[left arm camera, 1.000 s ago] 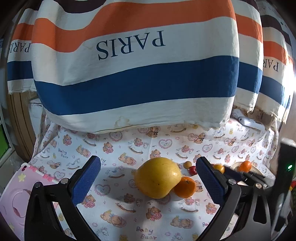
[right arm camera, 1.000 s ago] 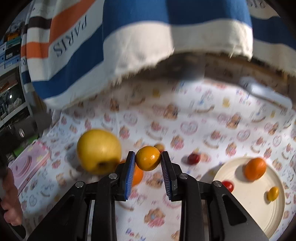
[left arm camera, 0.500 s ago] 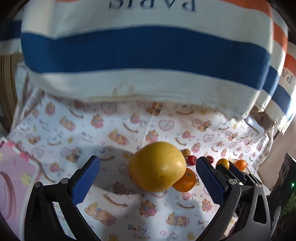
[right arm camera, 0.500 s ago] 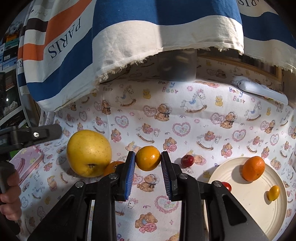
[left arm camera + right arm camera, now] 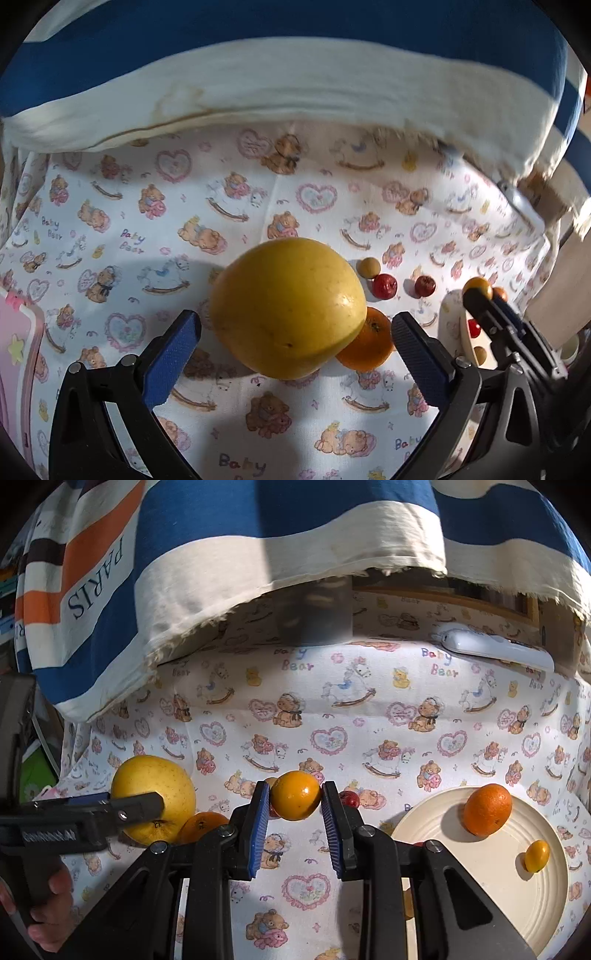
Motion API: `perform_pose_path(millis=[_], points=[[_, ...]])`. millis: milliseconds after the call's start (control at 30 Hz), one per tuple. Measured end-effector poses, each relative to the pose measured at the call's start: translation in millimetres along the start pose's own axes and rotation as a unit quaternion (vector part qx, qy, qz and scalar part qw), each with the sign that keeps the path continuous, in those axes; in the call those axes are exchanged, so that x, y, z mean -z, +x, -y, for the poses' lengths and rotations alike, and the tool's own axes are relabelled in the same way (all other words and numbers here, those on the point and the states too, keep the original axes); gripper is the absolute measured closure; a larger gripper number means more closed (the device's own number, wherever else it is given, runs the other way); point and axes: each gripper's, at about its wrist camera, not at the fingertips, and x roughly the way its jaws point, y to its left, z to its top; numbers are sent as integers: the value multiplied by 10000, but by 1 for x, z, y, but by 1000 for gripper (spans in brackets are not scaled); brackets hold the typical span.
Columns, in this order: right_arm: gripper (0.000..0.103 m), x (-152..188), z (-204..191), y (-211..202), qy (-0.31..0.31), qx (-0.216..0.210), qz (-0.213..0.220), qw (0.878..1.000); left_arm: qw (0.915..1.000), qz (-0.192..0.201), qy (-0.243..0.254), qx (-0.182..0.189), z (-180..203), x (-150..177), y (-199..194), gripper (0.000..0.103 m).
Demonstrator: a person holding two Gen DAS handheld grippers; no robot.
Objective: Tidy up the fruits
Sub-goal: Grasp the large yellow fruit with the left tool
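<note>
My left gripper (image 5: 295, 343) is open, its jaws on either side of a large yellow pear (image 5: 288, 306) on the bear-print cloth, not touching it. An orange (image 5: 365, 345) lies against the pear's right side. My right gripper (image 5: 295, 812) is shut on a small yellow-orange fruit (image 5: 295, 795), held above the cloth left of the cream plate (image 5: 491, 886). The plate holds an orange (image 5: 487, 809) and a small yellow tomato (image 5: 536, 856). The pear (image 5: 153, 797) and my left gripper (image 5: 92, 812) show at the right wrist view's left.
Two small red fruits (image 5: 385, 285) (image 5: 424, 285) and a tan one (image 5: 369, 267) lie right of the pear. A striped PARIS cloth (image 5: 184, 572) hangs over the back. A white remote (image 5: 495, 648) lies at the back right. A pink tray (image 5: 14, 350) sits left.
My left gripper has moved forward and down, so the pear now sits between its open jaws. My right gripper still holds its fruit and has shifted slightly towards the plate.
</note>
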Motion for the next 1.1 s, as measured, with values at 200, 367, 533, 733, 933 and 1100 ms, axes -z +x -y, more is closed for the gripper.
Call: perform_pose_path(millis=[200, 367, 533, 733, 933, 1100], points=[[73, 2, 4, 3, 96, 21, -104, 9999, 9994, 34, 163, -304, 11, -7, 9, 1], [73, 5, 4, 5, 109, 20, -161, 9998, 9991, 31, 97, -418, 7, -8, 18, 1], [73, 5, 3, 5, 73, 0, -167, 9998, 9993, 58, 33, -368, 2, -7, 31, 1], [73, 4, 4, 7, 83, -38, -225, 9997, 9992, 27, 157, -367, 4, -2, 39, 1], [73, 4, 2, 8, 62, -14, -230, 9997, 9984, 201, 274, -461, 6, 1, 37, 10], [73, 4, 3, 7, 61, -24, -208, 9998, 9975, 439, 336, -435, 5, 4, 22, 11]])
